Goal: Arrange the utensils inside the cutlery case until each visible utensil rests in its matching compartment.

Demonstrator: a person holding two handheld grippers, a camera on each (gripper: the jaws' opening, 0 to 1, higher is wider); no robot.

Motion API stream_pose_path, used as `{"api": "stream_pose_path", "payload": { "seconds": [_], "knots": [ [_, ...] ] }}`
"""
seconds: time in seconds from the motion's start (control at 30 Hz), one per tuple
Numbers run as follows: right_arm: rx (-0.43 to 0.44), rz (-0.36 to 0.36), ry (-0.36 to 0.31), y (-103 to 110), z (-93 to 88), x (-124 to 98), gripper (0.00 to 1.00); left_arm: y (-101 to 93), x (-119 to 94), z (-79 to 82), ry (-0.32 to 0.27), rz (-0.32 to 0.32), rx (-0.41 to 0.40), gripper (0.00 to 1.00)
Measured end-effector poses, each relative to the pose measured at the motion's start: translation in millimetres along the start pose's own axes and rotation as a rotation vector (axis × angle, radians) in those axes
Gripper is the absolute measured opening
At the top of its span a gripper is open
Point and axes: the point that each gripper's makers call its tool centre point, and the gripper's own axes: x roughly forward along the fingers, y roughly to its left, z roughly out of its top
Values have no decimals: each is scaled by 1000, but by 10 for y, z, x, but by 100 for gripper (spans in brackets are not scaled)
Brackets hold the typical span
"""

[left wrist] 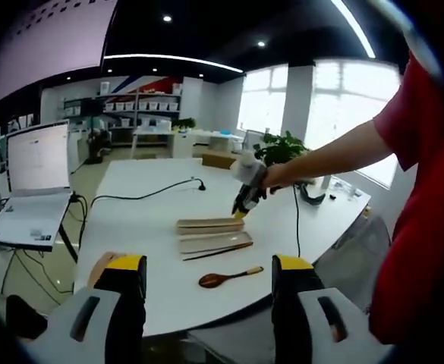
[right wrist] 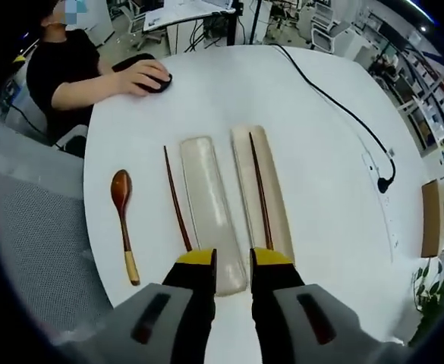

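Note:
Two long halves of the cutlery case lie side by side on the white table: a pale one [right wrist: 210, 208] and a tan one [right wrist: 276, 199]. One dark chopstick [right wrist: 259, 189] rests inside the tan half. The second chopstick [right wrist: 176, 197] lies on the table left of the pale half. Further left is a wooden spoon [right wrist: 123, 220]. My right gripper [right wrist: 233, 265] is open just above the near ends of the case, holding nothing. In the left gripper view, my left gripper [left wrist: 210, 277] is open, well back from the case [left wrist: 210, 225], the spoon [left wrist: 229, 277] and the right gripper [left wrist: 243, 205].
A seated person rests a hand on a mouse [right wrist: 149, 76] at the table's far end. A black cable [right wrist: 343, 106] runs across the table to a plug [right wrist: 383, 184]. A grey chair [right wrist: 32, 212] stands beside the spoon side. An open laptop [left wrist: 36, 182] sits on a side stand.

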Motion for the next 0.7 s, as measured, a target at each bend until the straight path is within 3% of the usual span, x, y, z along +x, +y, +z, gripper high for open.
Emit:
{"api": "stream_pose_path", "payload": {
  "seconds": [0.33, 0.53, 0.7],
  "knots": [
    [25, 5, -122, 134, 248, -123, 18, 40, -5, -22, 5, 9, -3, 67],
    [15, -2, -162, 245, 277, -199, 20, 30, -19, 40, 1, 9, 8, 68],
    [64, -4, -195, 274, 255, -214, 20, 22, -73, 56, -14, -5, -3, 69]
  ]
}}
